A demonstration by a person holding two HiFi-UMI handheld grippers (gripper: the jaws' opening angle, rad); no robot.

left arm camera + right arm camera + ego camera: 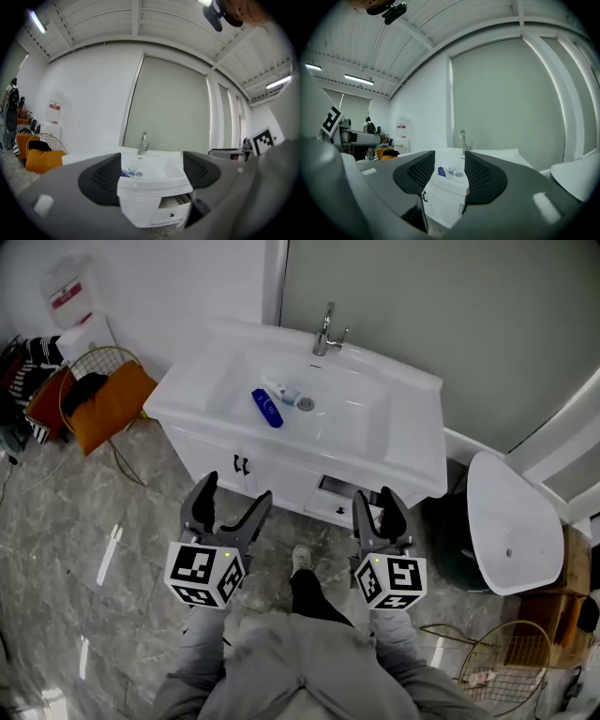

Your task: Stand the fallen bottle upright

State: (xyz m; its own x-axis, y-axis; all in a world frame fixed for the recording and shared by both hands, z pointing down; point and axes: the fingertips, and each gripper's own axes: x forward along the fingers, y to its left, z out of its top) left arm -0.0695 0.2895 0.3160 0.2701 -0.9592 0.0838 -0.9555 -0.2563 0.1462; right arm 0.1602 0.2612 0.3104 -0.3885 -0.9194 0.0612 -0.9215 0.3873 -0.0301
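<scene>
— What's closest, looking down from the head?
— Grey trousers (309,662) at the bottom edge, and a shoe (300,559) on the marbled floor (94,549). Just above them, both grippers are held out over the floor. The left gripper (234,491) has its jaws spread wide. The right gripper (377,498) has its jaws apart too, but by less. Neither holds anything.
— And the bottle?
— The blue bottle (267,408) lies on its side in the basin of the white sink (187,395), well apart from both grippers. A smaller pale container (281,392) lies just beside it, near the drain (306,403) and in front of the tap (325,331).
— Anything around the sink?
— A drawer (330,491) in the cabinet stands slightly open. Off to the left is an orange cushion (108,409), with a wire basket (98,354) just behind it.
— The left gripper view?
— Two dark ribbed pads (101,180) stand wide apart, with nothing between them but the distant sink (150,180). The bottle (125,174) shows as a blue sliver low in the basin, close to the left pad's edge. The drawer (173,201) shows ajar below.
— The right gripper view?
— The jaws are apart with a narrower gap, and it is empty. Through the gap, the bottle (441,171) lies in the basin, and the tap (462,139) stands behind it.
</scene>
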